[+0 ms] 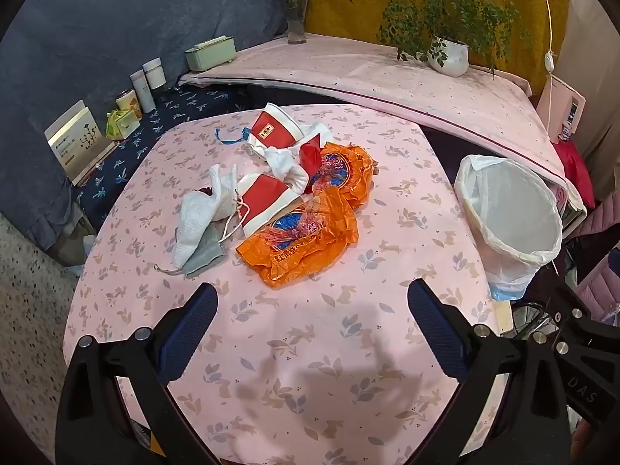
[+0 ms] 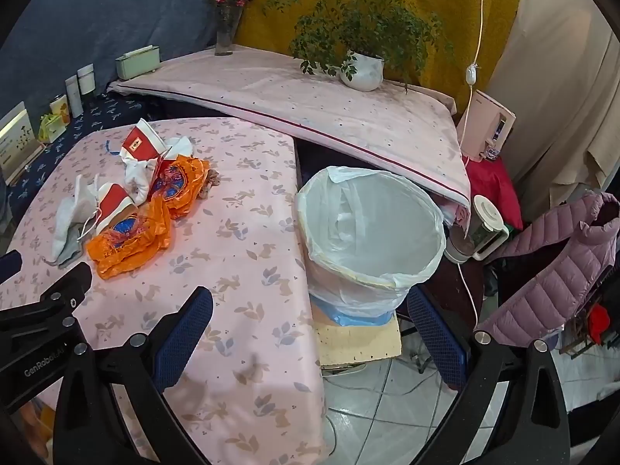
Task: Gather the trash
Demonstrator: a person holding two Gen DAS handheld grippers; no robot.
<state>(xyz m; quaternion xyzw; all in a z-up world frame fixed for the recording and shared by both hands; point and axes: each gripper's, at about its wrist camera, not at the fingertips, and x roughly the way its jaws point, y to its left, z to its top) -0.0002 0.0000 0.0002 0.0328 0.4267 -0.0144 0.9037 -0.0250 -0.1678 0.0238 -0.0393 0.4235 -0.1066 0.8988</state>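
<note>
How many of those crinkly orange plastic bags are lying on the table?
2. One orange bag lies at the near edge of the trash pile; the other orange bag sits just behind it, beside the white wrappers. More could be hidden underneath.

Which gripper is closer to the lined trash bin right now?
Right, I'd judge. The right gripper hovers at the table's edge with the trash bin just ahead between its open fingers. The left gripper is over the table, with the bin off to its right.

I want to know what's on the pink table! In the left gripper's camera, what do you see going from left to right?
White cloth pouch → nearer red paper cup → nearer orange plastic bag → bare pink tablecloth → white-lined trash bin, just past the table's right edge.
</note>
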